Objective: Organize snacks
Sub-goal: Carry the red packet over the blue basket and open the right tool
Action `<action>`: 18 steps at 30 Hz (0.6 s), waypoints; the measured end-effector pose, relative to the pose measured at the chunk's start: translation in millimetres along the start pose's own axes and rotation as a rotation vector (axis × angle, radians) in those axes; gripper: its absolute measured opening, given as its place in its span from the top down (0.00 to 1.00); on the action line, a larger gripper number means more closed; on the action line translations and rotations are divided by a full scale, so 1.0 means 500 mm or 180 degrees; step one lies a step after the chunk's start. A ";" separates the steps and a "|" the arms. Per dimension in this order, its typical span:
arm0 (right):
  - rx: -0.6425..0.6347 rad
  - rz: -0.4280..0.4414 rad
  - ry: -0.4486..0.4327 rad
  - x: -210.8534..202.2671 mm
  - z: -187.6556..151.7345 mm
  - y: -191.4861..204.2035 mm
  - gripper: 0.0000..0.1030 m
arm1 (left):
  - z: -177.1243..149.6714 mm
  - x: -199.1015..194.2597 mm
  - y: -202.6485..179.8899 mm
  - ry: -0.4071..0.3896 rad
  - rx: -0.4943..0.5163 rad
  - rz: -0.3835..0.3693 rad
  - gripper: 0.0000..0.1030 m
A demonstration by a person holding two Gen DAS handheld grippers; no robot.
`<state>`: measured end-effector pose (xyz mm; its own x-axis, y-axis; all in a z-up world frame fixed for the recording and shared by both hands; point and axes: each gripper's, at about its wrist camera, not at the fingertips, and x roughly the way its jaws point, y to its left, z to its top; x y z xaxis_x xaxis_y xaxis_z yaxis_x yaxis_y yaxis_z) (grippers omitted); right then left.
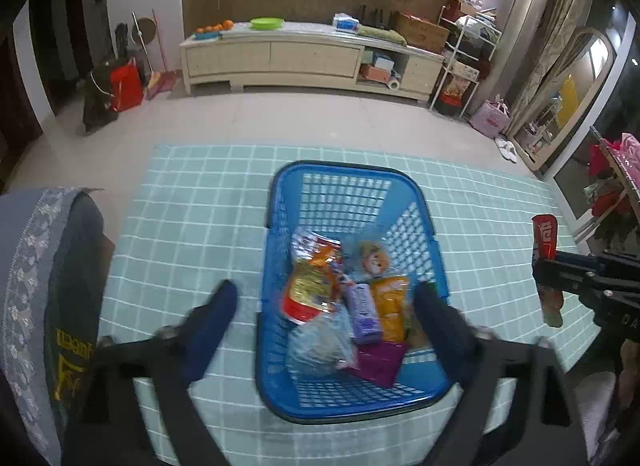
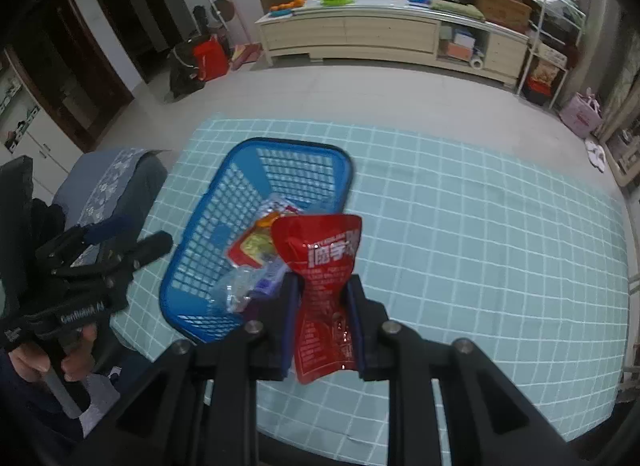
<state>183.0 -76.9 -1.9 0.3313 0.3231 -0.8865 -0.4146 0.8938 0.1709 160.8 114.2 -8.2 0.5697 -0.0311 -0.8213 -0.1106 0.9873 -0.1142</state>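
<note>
Both tongs hang above the table: the right gripper (image 2: 322, 290) is clamped on a red snack packet (image 2: 325, 290), while the left gripper (image 1: 326, 298) stands wide apart with nothing between its fingers. That packet is glossy red with white lettering, pinched at its waist so the top flares out, and it is held in the air clear of the checked tablecloth (image 2: 480, 234). A blue mesh basket (image 1: 280, 201) sits on the cloth just left of it, holding other snacks: a yellow and red bag (image 1: 306, 290), a purple bar (image 1: 364, 308), an orange packet (image 1: 390, 306), a clear wrapper (image 1: 320, 342) and a magenta pouch (image 1: 378, 362). A grey covered chair (image 1: 44, 286) stands at the table's left edge. Behind the table a low cream cabinet (image 1: 280, 57) runs along the wall.
</note>
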 end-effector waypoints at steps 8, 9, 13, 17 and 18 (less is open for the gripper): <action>-0.0158 0.0127 0.0034 0.030 0.019 0.060 0.74 | -0.013 0.014 0.034 -0.0002 0.0105 0.0133 0.00; -0.0171 0.0150 0.0047 0.034 0.021 0.064 0.74 | -0.016 0.016 0.042 0.0002 0.0102 0.0140 0.00; -0.0191 0.0197 0.0113 0.068 0.035 0.080 0.73 | -0.016 0.030 0.068 0.0025 0.0055 0.0141 0.00; -0.0223 0.0196 0.0192 0.108 0.042 0.089 0.73 | -0.018 0.057 0.093 0.0081 0.0002 0.0118 0.00; -0.0220 0.0197 0.0204 0.118 0.043 0.090 0.73 | -0.018 0.062 0.097 0.0090 0.0001 0.0112 0.00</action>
<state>202.1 -11.1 -37.2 0.2493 0.3544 -0.9012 -0.4909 0.8485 0.1979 165.8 159.7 -44.2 0.5422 -0.0006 -0.8403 -0.1300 0.9879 -0.0846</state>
